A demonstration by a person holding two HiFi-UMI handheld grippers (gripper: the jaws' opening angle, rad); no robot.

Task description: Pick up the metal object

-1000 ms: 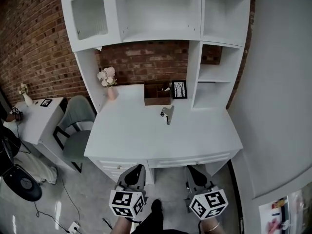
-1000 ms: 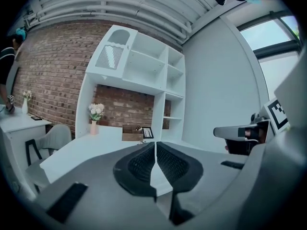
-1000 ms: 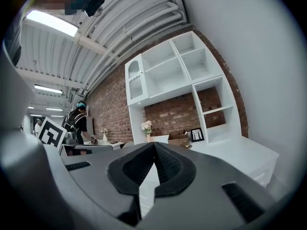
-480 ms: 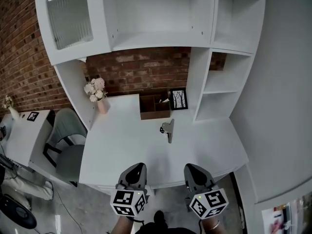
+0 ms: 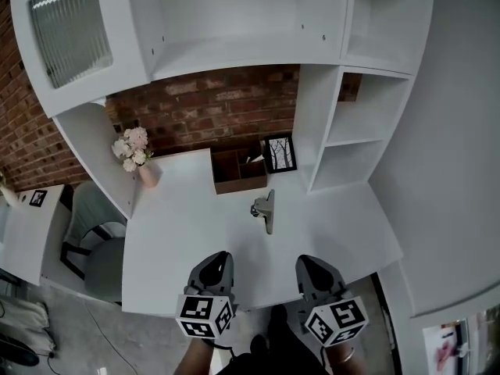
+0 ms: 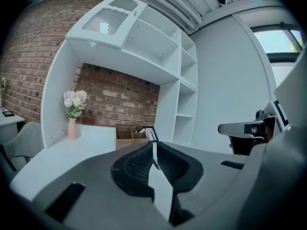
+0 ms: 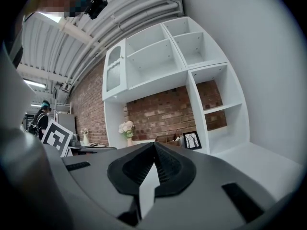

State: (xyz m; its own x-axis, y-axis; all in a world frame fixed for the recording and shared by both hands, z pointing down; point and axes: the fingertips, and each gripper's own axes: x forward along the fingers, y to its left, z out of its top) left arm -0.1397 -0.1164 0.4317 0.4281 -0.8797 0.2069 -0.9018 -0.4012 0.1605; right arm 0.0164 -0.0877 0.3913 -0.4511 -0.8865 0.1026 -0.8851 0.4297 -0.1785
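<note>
The metal object [image 5: 266, 208] lay flat on the white bench [image 5: 180, 233], just in front of an open wooden box [image 5: 238, 170] and well ahead of both tools. It looked rigid, smooth and probably slippery, and fairly light; its narrow long end seemed the best place to pinch across. The box held a few small items too indistinct to name. The left tool [image 6: 154, 145] and the right tool [image 7: 154, 143] each had their jaws together on nothing.
</note>
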